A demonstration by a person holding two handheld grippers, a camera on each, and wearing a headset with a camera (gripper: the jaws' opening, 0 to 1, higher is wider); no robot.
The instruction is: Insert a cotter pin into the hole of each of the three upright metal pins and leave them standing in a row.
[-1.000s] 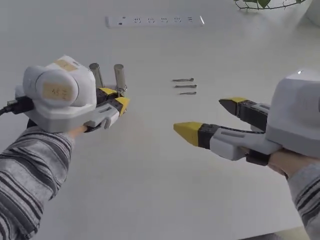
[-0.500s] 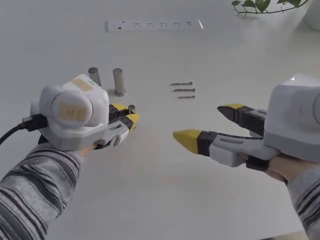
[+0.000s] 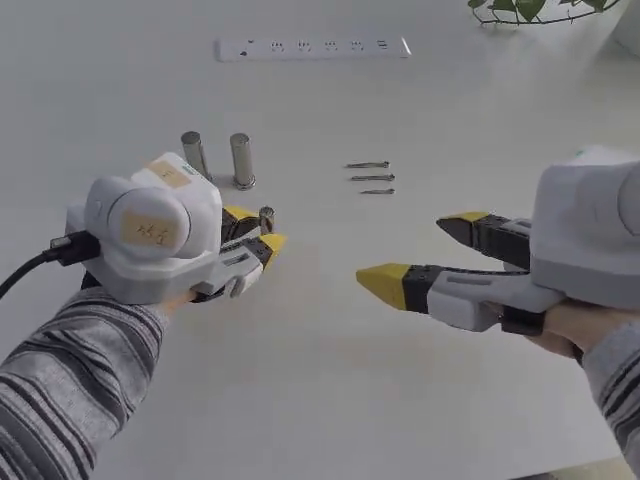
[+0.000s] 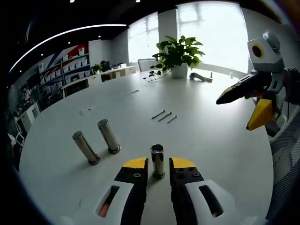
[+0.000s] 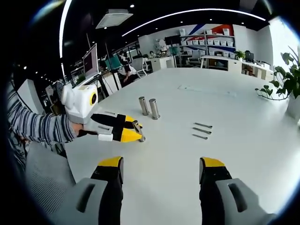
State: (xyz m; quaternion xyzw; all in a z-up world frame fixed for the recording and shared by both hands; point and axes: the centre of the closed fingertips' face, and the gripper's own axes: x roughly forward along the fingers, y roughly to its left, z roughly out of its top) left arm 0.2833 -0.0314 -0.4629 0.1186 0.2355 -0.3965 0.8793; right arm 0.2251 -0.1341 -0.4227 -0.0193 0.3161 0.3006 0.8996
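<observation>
The left gripper (image 3: 258, 228) is clamping one metal pin (image 4: 157, 160) upright while the right gripper (image 3: 415, 250) is waiting with its jaws spread wide and nothing between them.
Nearest the person, the left jaws are closing narrowly on the pin's shaft from both sides, apparently steadying it with its base at the white table (image 3: 330, 400) so that its hole is facing the free tool. The right gripper is hovering just beside it and pointing toward the work, probably ready to fetch a fastener. Beyond the held pin, the two other pins (image 3: 217, 157) are standing close together and apart from it. To their right, well apart, the three cotter pins (image 3: 371, 177) are lying flat, side by side, none inserted yet. Farthest off, a power strip (image 3: 312, 47) is lying along the table, with a plant (image 3: 530, 9) at the corner.
</observation>
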